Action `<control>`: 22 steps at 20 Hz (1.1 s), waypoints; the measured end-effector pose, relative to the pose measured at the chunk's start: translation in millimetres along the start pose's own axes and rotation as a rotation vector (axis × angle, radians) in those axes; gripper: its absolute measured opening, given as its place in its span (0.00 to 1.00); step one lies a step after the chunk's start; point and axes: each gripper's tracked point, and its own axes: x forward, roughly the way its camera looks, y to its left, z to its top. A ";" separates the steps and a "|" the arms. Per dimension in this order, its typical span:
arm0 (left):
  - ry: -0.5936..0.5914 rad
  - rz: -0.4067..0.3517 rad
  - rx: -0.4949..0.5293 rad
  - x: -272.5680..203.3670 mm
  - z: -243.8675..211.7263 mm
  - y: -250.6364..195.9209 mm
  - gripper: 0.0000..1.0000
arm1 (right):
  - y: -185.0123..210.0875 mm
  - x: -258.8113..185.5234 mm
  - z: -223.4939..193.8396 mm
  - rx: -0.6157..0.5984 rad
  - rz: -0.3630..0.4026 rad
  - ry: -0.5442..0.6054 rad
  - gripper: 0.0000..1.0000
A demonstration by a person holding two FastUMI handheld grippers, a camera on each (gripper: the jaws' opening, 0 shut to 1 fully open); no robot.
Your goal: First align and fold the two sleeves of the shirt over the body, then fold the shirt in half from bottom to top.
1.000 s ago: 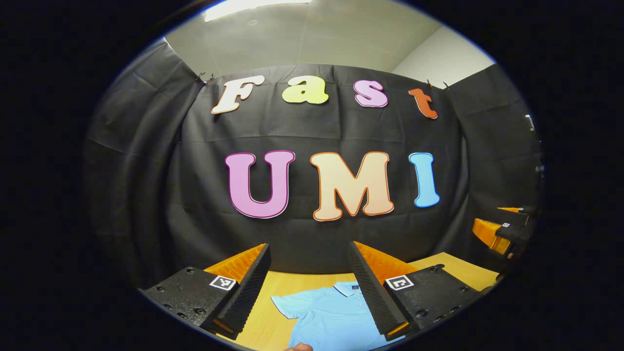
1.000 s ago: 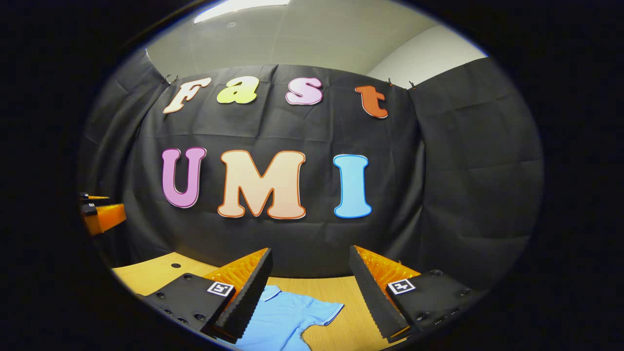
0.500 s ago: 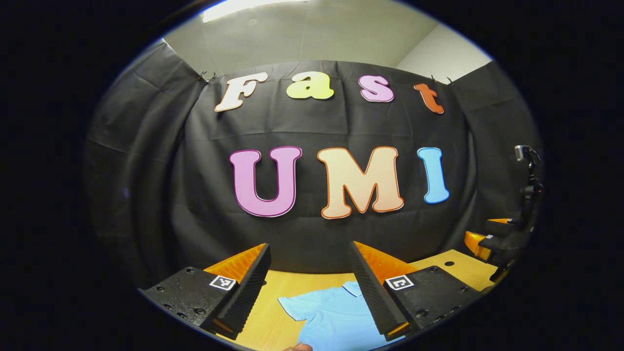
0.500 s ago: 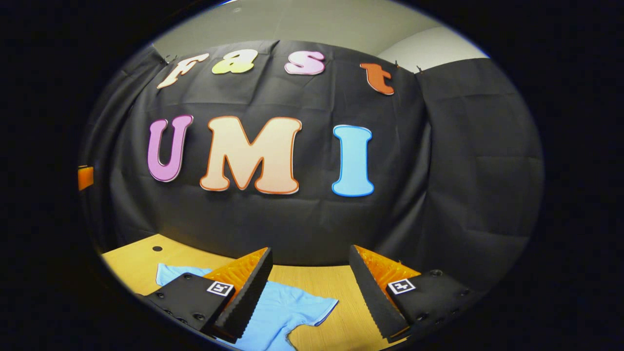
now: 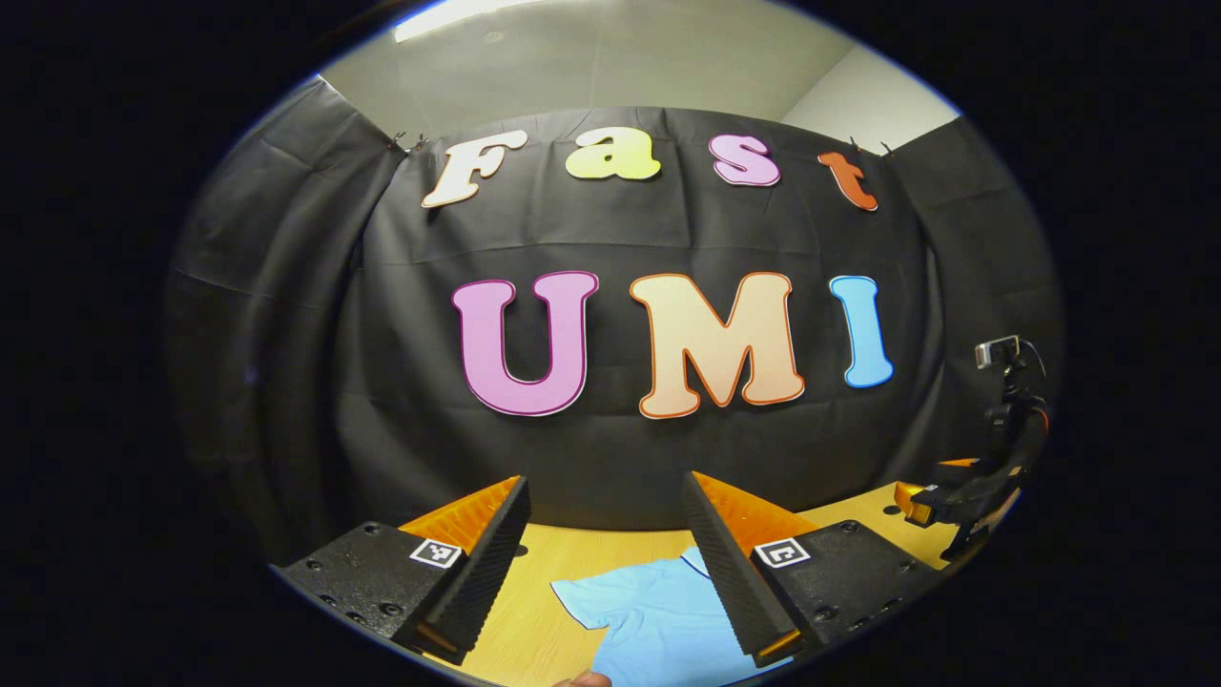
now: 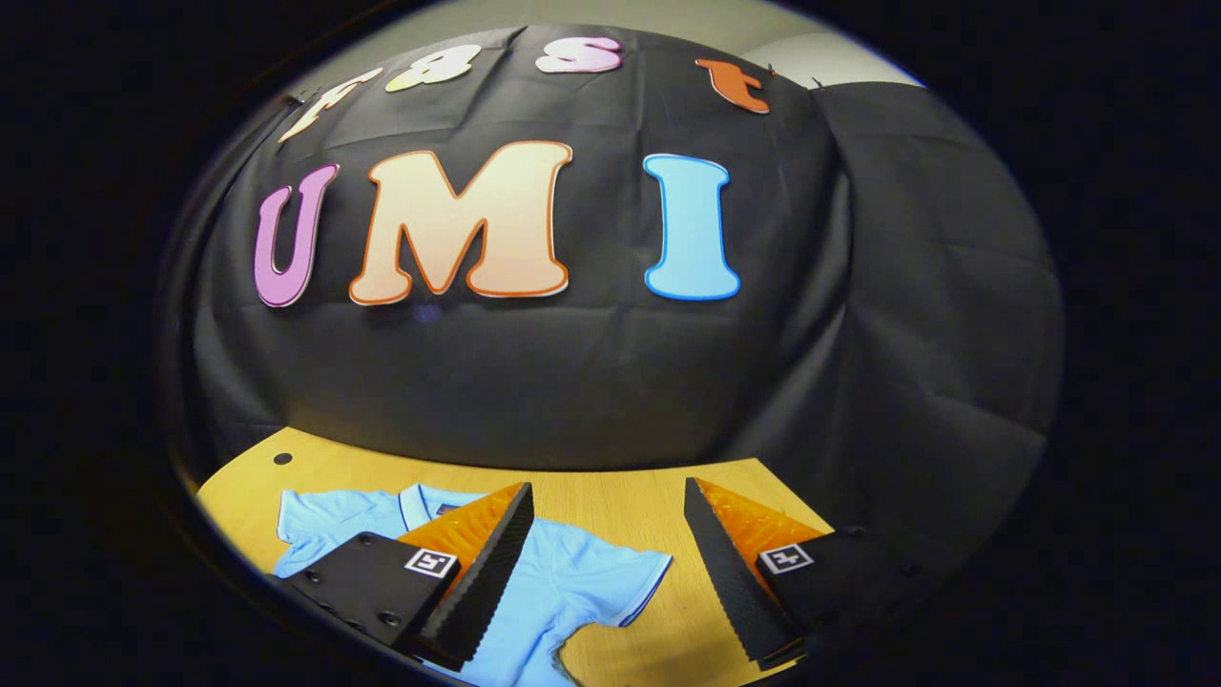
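Since a second ago the right gripper (image 6: 606,582) has tipped downward, bringing more of the one light-blue short-sleeved polo shirt (image 6: 572,582) into sight, flat on the wooden tabletop (image 6: 630,501) at 6 o'clock. Both the left gripper (image 5: 606,572) and the right have fingers spread, holding nothing.

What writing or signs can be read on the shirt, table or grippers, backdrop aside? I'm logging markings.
Shirt: no print can be made out.
Left gripper: square black-and-white marker tags, a coded pattern, no words.
Right gripper: the same kind of tags, no words.
Table: none.
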 end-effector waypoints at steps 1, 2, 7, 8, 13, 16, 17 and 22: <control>0.003 0.000 0.002 2.0 -1.7 0.7 0.95 | -3.1 6.8 -8.6 -0.005 -0.009 0.017 0.99; 0.006 -0.001 0.004 4.3 -2.7 1.4 0.95 | -4.8 14.1 -17.0 -0.010 -0.016 0.037 0.99; 0.027 0.000 0.010 12.3 -12.0 7.3 0.95 | -11.0 48.5 -55.3 -0.030 -0.043 0.112 0.99; 0.030 0.000 0.011 13.2 -14.2 9.1 0.95 | -11.9 55.5 -61.9 -0.023 -0.049 0.129 1.00; 0.065 0.018 0.023 22.4 -27.6 20.8 0.95 | -23.4 81.2 -100.4 0.021 -0.101 0.218 0.99; 0.086 0.021 0.030 26.4 -36.3 24.2 0.94 | -28.5 91.7 -125.0 0.029 -0.113 0.276 0.99; 0.090 0.020 0.030 28.2 -37.1 23.9 0.95 | -30.4 94.1 -133.8 0.037 -0.117 0.301 0.99; 0.098 0.007 0.031 34.9 -42.1 19.1 0.95 | -34.2 101.2 -161.3 0.067 -0.134 0.384 1.00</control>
